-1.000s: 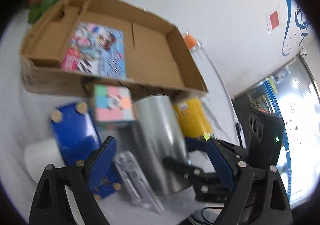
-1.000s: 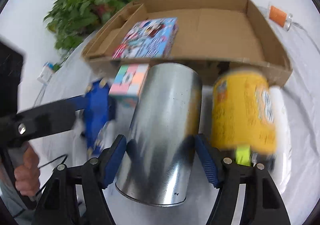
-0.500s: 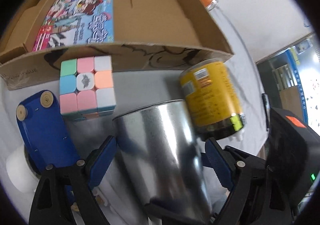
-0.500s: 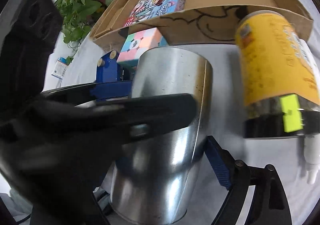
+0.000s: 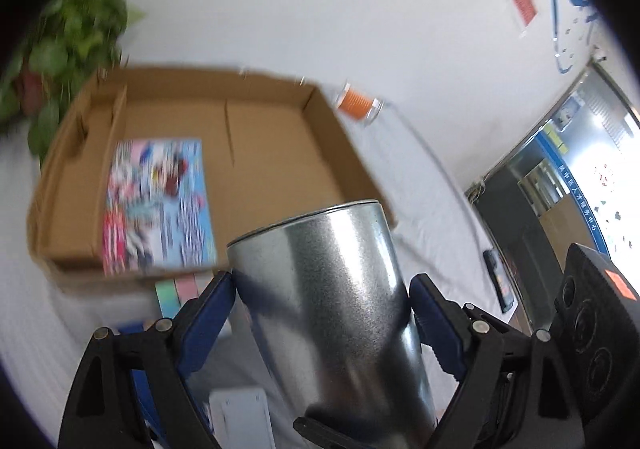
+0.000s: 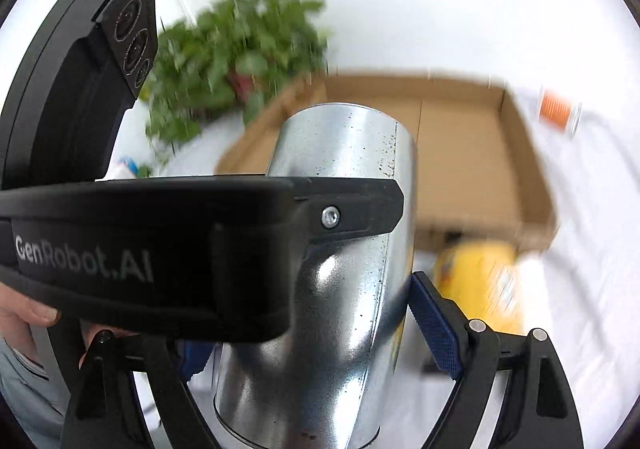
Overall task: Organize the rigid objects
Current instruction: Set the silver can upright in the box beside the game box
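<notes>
A tall silver tin can (image 5: 332,313) is tilted away from me and held clear of the white-covered table. My left gripper (image 5: 320,281) is shut on it, one blue pad on each side of its wall. My right gripper (image 6: 308,313) straddles the same can (image 6: 352,153) from the other side. Its right pad (image 6: 434,325) lies against the can's wall; its left finger is hidden behind the left gripper's black body (image 6: 160,241). The open cardboard box (image 5: 280,153) lies just beyond the can.
A colourful flat box (image 5: 156,205) lies in the left half of the cardboard box. A pastel cube (image 5: 176,293) and a yellow can (image 6: 480,281) sit on the table in front of it. An orange-capped bottle (image 5: 356,105) and a plant (image 6: 240,49) are behind.
The left gripper came in from beside the can and took it between its pads. Both grippers and the can then rose together, and the cube and yellow can sank low in the views.
</notes>
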A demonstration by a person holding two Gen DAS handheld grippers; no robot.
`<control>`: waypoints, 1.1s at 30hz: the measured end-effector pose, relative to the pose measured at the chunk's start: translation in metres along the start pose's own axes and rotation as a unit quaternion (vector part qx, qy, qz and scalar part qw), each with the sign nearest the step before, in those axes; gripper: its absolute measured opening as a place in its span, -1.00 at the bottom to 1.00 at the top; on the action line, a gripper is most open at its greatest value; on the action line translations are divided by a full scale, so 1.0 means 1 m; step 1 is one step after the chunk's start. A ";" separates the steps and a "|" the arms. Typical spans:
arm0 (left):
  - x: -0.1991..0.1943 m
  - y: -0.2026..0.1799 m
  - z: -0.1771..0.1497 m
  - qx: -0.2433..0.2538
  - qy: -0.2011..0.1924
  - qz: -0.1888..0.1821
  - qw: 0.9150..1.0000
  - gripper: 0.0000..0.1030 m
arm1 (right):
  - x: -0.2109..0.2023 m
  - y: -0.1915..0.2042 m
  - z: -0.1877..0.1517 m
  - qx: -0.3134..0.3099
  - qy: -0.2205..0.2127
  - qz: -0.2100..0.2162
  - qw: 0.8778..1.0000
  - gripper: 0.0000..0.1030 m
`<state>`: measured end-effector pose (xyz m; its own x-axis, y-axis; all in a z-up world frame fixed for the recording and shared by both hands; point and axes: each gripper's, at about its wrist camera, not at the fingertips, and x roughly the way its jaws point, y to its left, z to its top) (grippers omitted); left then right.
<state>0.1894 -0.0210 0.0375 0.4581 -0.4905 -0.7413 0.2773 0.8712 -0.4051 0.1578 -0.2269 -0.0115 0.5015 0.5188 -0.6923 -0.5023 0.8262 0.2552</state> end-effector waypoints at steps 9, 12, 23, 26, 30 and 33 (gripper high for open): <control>-0.031 -0.014 0.081 0.070 -0.084 0.001 0.994 0.69 | -0.032 -0.016 0.081 -0.013 -0.077 -0.014 0.997 0.62; -0.023 -0.009 0.100 0.075 -0.080 -0.003 0.994 0.67 | -0.023 -0.032 0.103 0.004 -0.071 -0.012 0.997 0.60; 0.070 0.048 0.125 0.018 0.004 -0.016 1.000 0.64 | 0.080 -0.090 0.112 0.070 0.029 0.021 0.997 0.58; 0.110 0.072 0.114 -0.005 0.053 -0.024 0.998 0.64 | 0.113 -0.107 0.097 0.088 0.071 0.025 0.993 0.58; 0.145 0.097 0.103 -0.042 0.095 -0.025 0.994 0.63 | 0.148 -0.129 0.082 0.144 0.121 0.041 0.981 0.58; 0.164 0.111 0.097 -0.059 0.114 -0.012 0.992 0.61 | 0.164 -0.131 0.077 0.143 0.142 0.035 0.979 0.58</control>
<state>0.3778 -0.0068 -0.0771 0.2459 -0.5058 -0.8268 0.1781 0.8621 -0.4744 0.3599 -0.2332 -0.1066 0.2355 0.5278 -0.8161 -0.2910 0.8395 0.4589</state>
